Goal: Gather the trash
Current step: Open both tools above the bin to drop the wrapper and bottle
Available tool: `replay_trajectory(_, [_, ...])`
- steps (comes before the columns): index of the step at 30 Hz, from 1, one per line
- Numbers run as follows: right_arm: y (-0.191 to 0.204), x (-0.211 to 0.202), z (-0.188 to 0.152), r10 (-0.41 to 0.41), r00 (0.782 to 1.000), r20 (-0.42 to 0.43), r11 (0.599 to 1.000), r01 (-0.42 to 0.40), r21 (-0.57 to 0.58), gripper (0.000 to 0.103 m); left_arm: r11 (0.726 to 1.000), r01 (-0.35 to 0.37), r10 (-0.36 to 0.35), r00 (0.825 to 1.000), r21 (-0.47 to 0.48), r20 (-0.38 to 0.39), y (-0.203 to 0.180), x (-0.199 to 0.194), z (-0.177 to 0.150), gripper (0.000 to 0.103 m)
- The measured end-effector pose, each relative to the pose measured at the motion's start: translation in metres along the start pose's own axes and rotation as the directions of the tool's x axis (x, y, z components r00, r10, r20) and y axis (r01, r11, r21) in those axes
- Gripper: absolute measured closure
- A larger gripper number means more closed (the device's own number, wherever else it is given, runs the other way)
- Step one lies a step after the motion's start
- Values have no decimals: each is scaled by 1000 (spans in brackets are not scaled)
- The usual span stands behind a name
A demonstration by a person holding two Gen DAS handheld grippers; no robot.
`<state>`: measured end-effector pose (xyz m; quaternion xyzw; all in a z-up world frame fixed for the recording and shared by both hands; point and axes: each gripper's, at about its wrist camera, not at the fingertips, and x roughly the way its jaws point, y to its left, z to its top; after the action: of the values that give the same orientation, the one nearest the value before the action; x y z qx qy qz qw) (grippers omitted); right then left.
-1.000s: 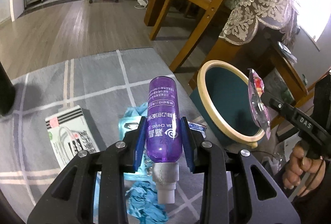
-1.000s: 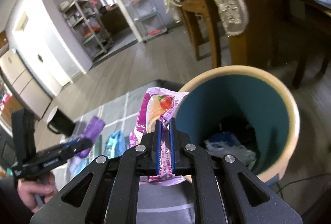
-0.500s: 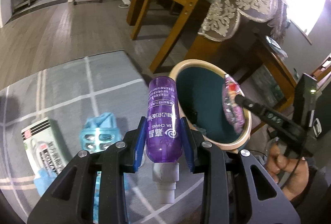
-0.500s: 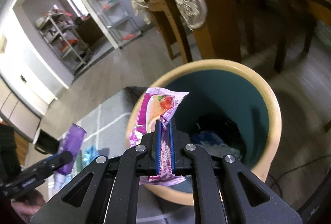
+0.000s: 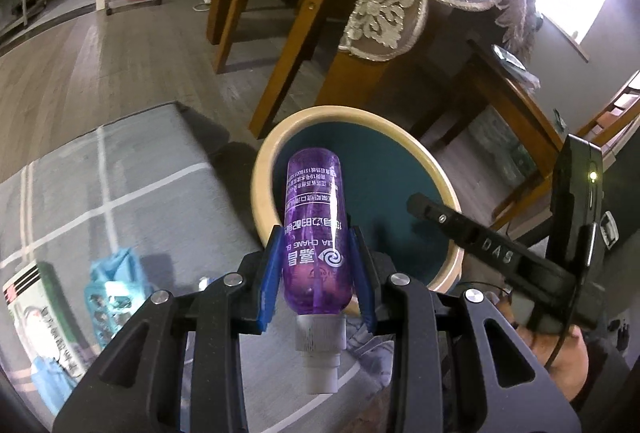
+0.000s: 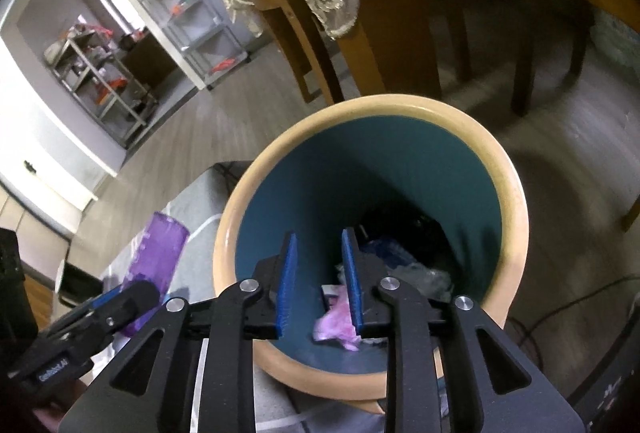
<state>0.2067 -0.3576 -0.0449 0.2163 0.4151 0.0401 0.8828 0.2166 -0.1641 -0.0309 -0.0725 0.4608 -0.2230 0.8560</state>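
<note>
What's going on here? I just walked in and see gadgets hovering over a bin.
A person is collecting trash from a grey rug into a teal bin, using a handheld gripper in each hand. The right gripper has just opened its jaws over the bin, and the pink snack wrapper it carried is dropping inside. The left gripper holds a purple bottle at the bin's rim, not yet released. A blister pack and a box remain on the rug.
</note>
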Motion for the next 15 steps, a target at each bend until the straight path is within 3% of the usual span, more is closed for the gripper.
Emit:
replay_trajectory(10, [-32,-10,8,8,999,47,989,-15,149,72,1000,19,-17,994,20,-107,-27,62,20,71])
replay_trajectory(15, [-35,-7,9,12,999,45,987,-19,162,72,1000,0,1,986,7,-165,-30,89,24,71])
